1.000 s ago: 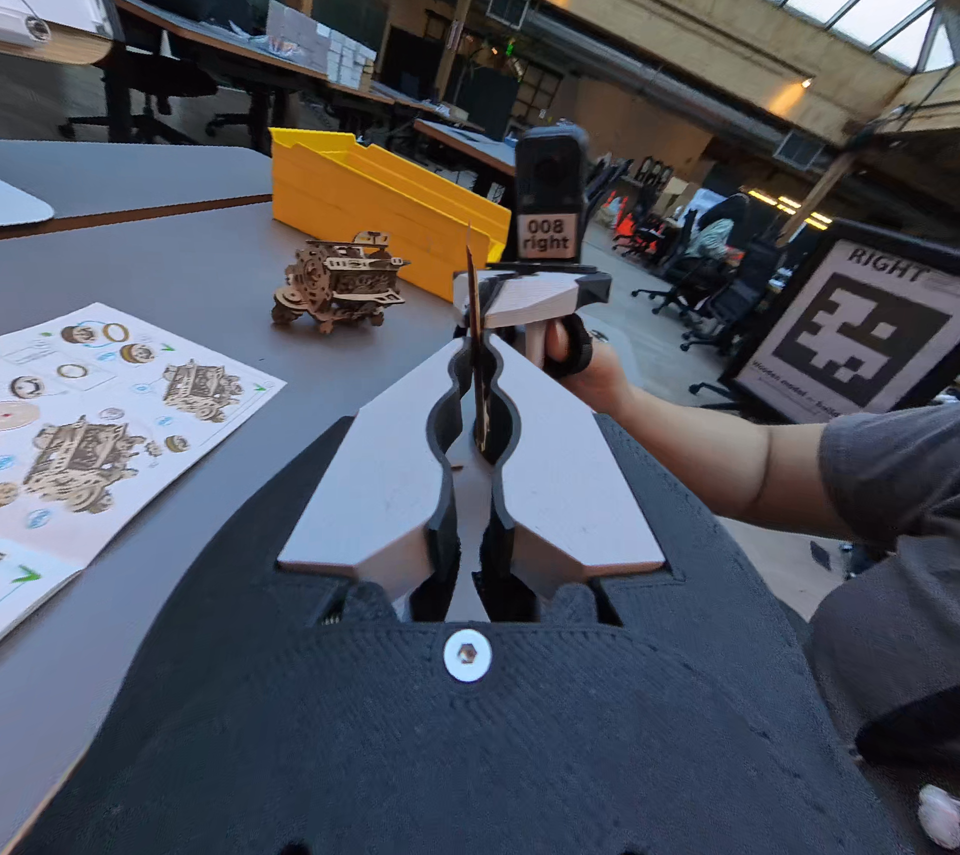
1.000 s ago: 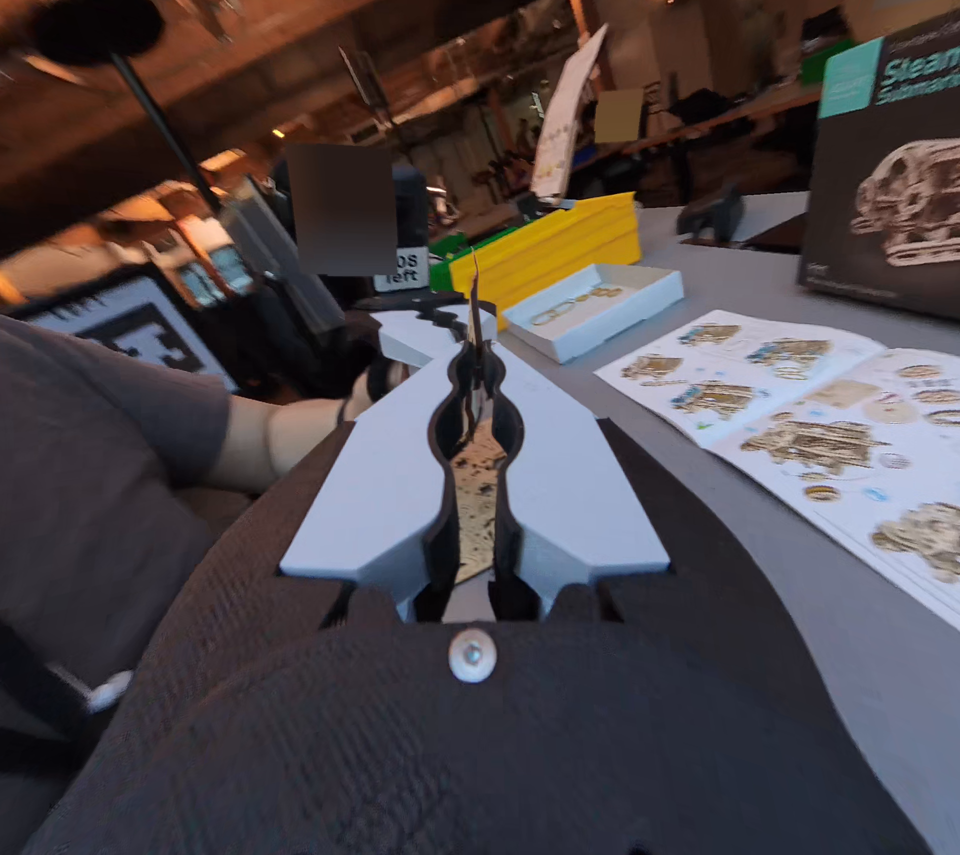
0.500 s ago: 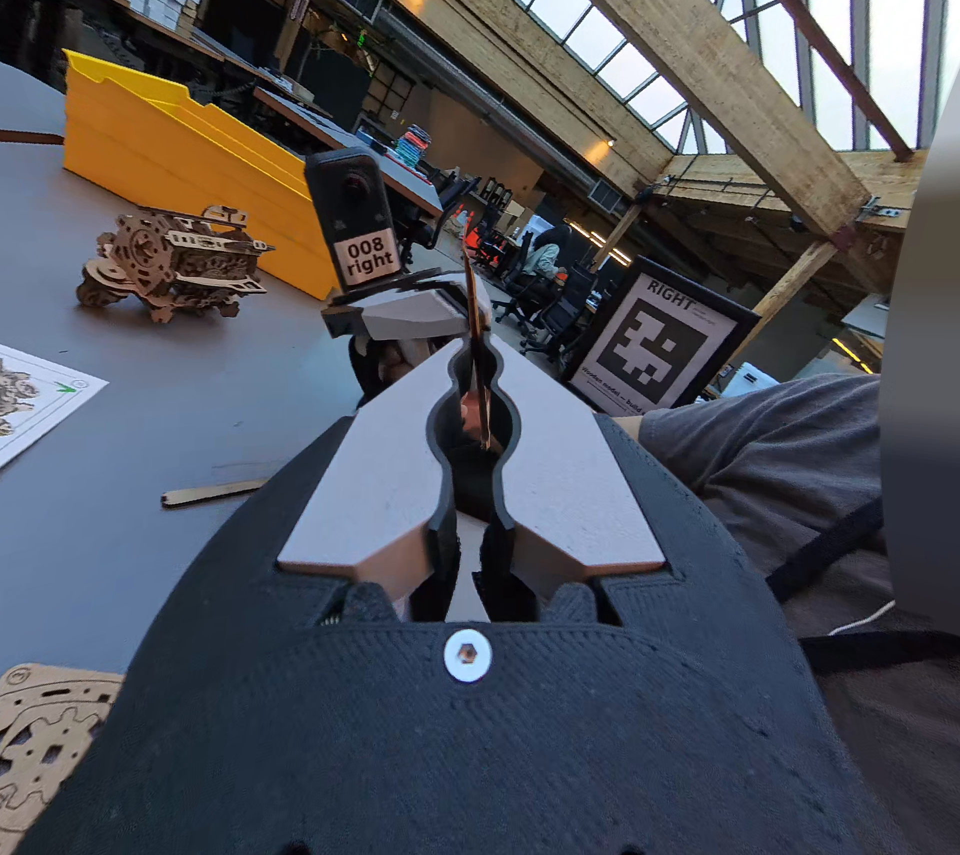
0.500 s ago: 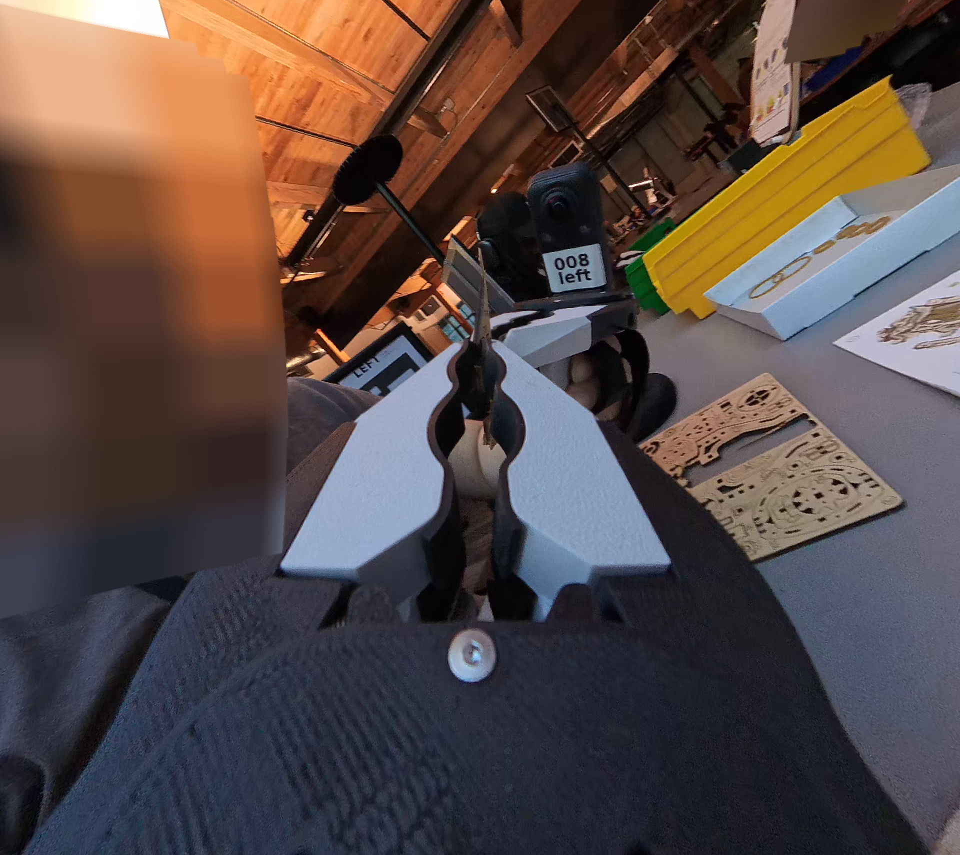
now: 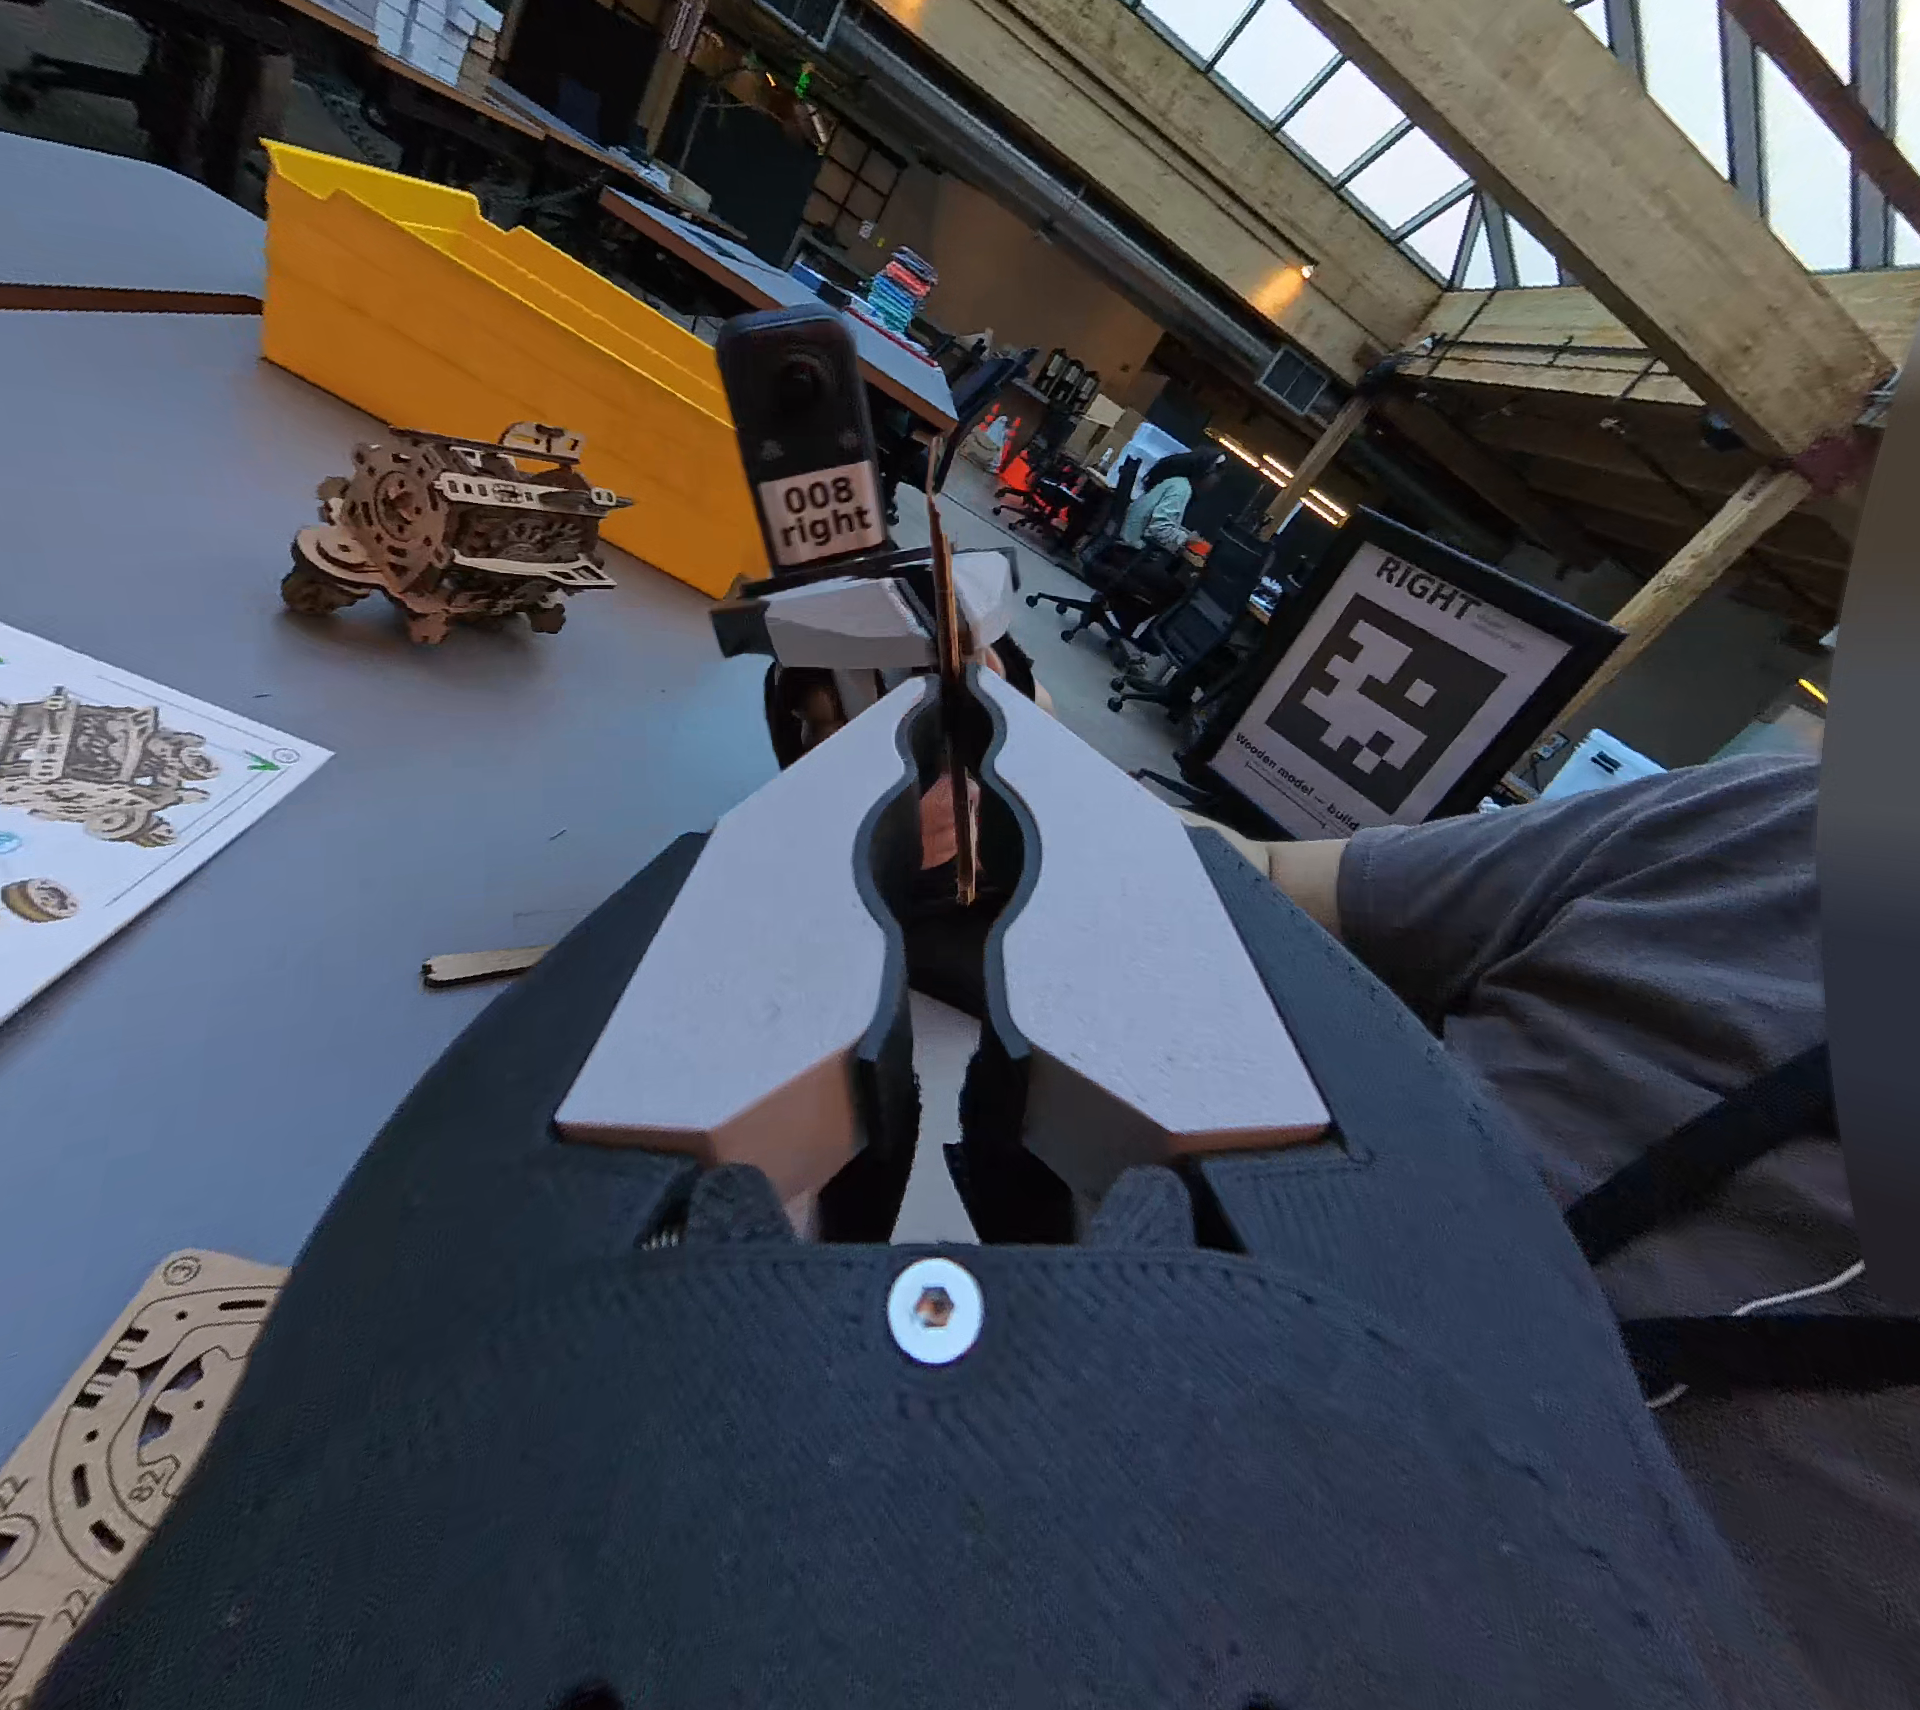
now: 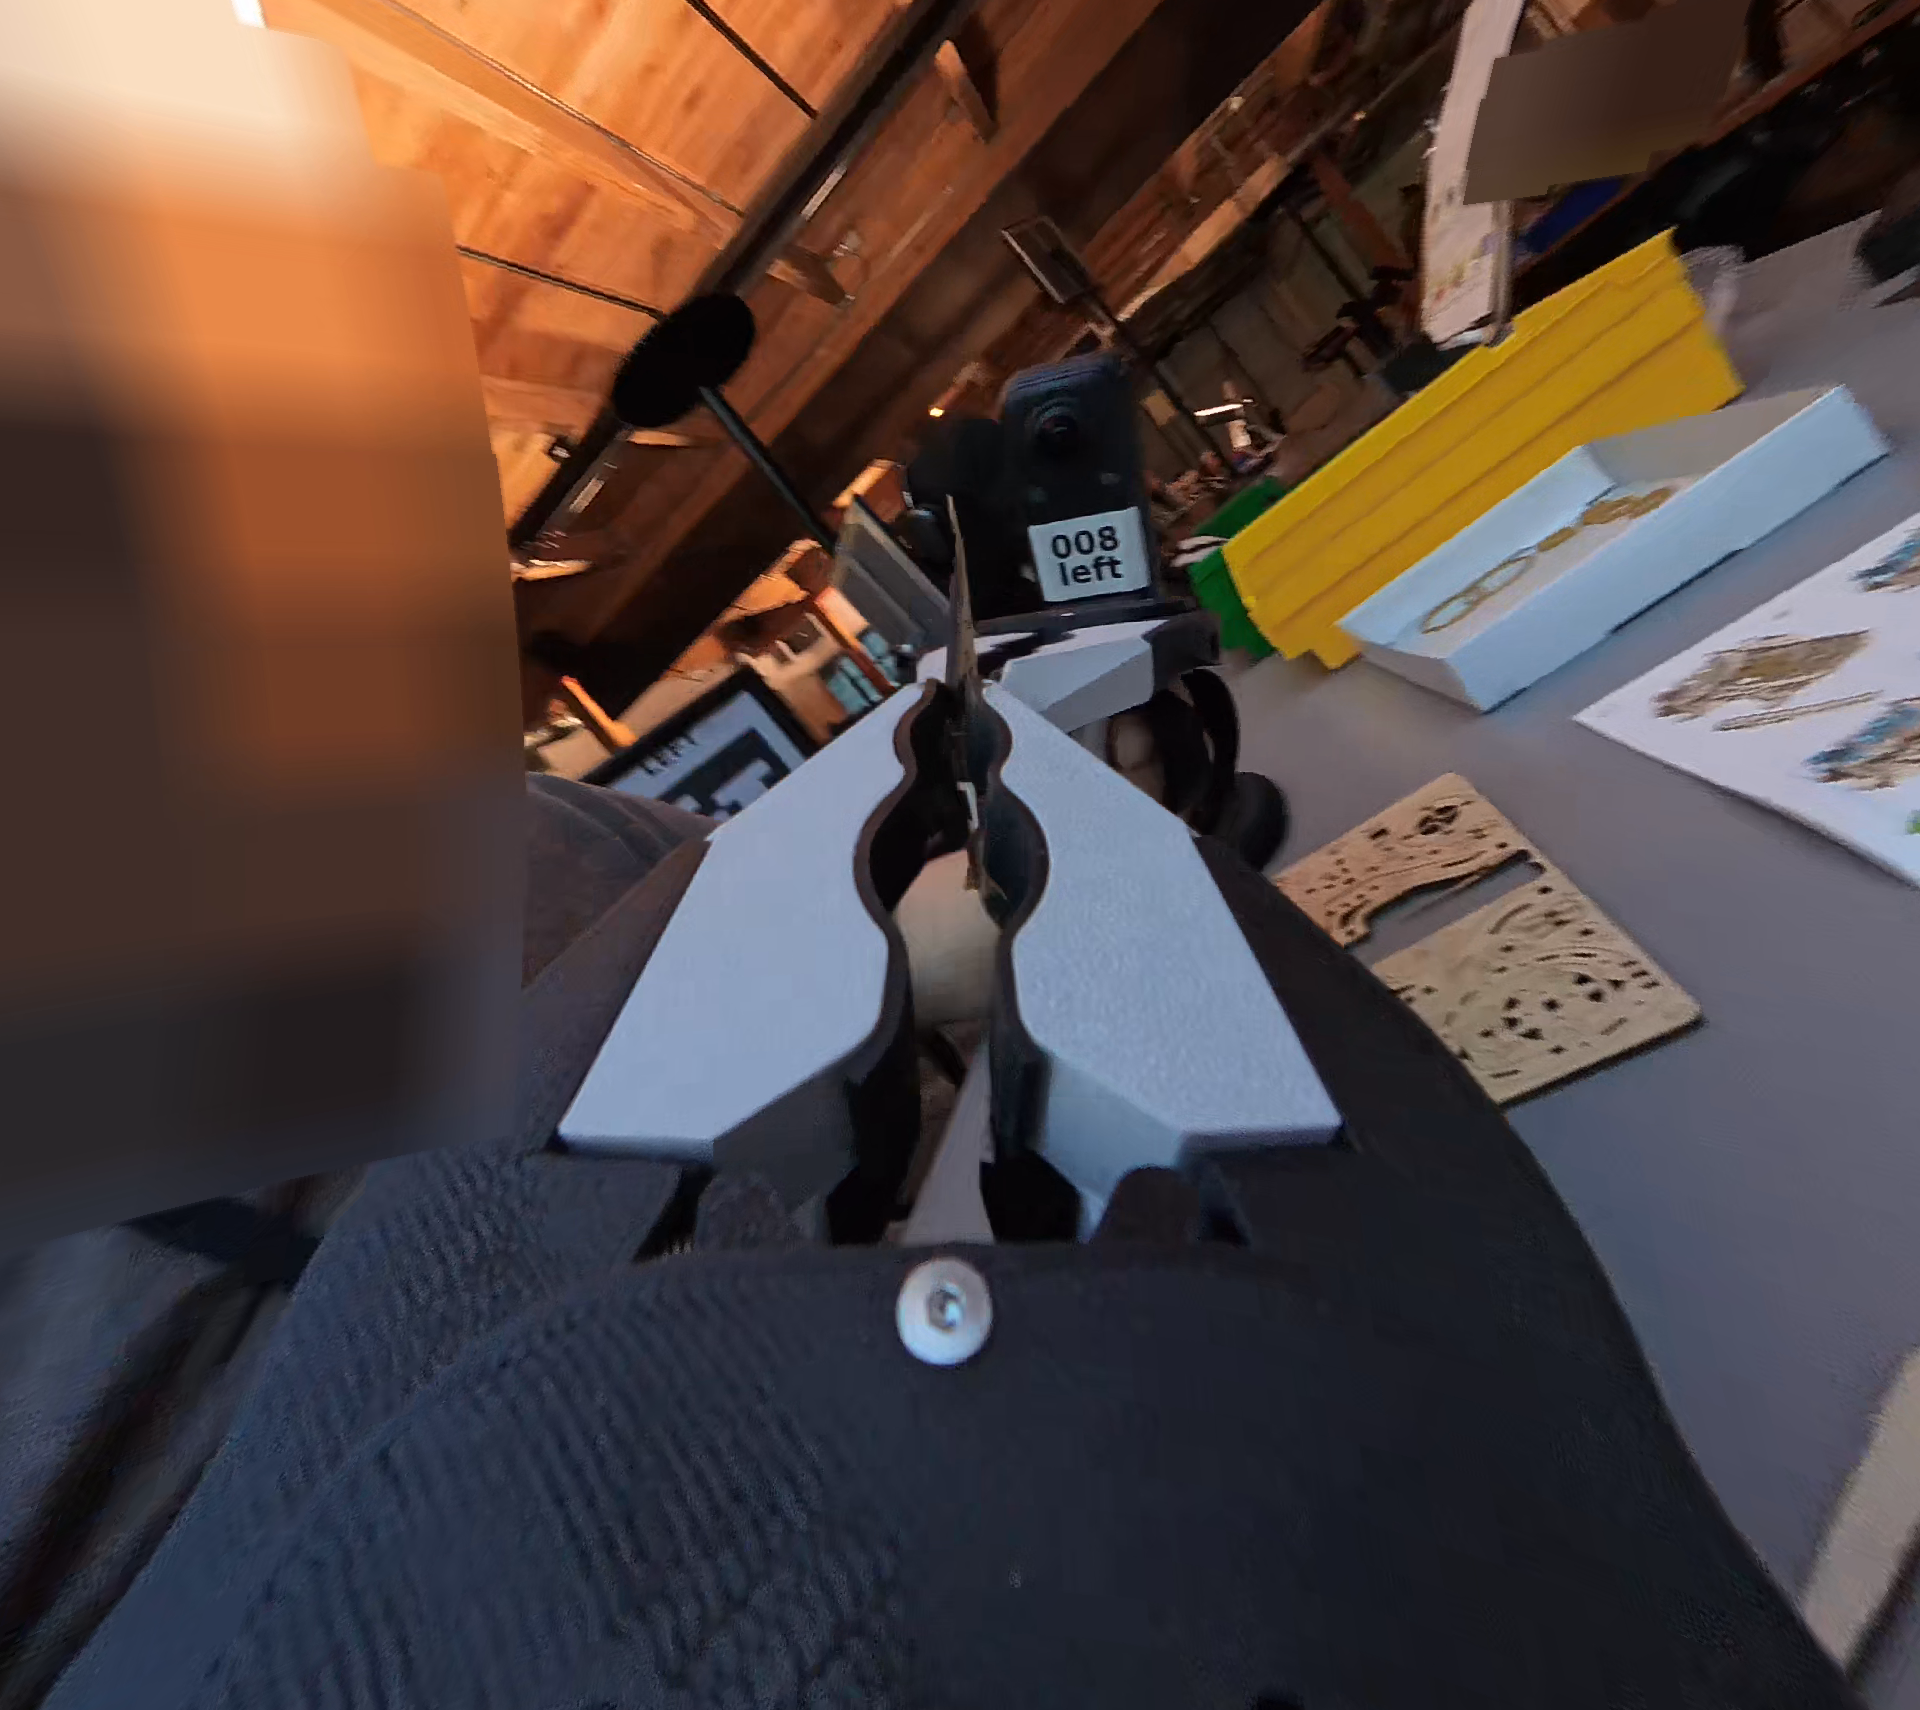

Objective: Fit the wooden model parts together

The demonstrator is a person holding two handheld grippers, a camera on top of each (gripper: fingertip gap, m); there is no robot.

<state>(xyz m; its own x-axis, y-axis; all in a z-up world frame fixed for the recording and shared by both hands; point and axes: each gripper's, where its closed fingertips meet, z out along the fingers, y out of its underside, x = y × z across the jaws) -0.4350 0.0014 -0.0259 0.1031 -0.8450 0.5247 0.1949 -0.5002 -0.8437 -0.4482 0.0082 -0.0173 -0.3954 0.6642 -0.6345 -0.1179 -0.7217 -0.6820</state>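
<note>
My left gripper (image 5: 948, 684) is shut on a thin flat wooden part (image 5: 940, 559) that I see edge-on, standing up between its fingertips. My right gripper (image 6: 956, 694) is shut on a thin wooden part (image 6: 958, 590), also edge-on. The two grippers face each other tip to tip above the table's near edge. The right gripper shows in the left wrist view (image 5: 862, 621) and the left gripper shows in the right wrist view (image 6: 1091, 673). I cannot tell whether they hold one part or two. A built wooden model (image 5: 447, 528) stands on the grey table (image 5: 499, 787).
Yellow bins (image 5: 468, 341) stand behind the model. An instruction sheet (image 5: 114, 787), a loose wooden strip (image 5: 483, 964) and a fretwork sheet (image 5: 94, 1411) lie on the table. Two fretwork sheets (image 6: 1496, 943) and a white tray (image 6: 1621, 538) lie to the right. A marker board (image 5: 1392, 694) stands beyond the table edge.
Both grippers have tilted upward and swung toward the table's near edge, staying tip to tip and shut on the thin wood. The fretwork sheets have come into view.
</note>
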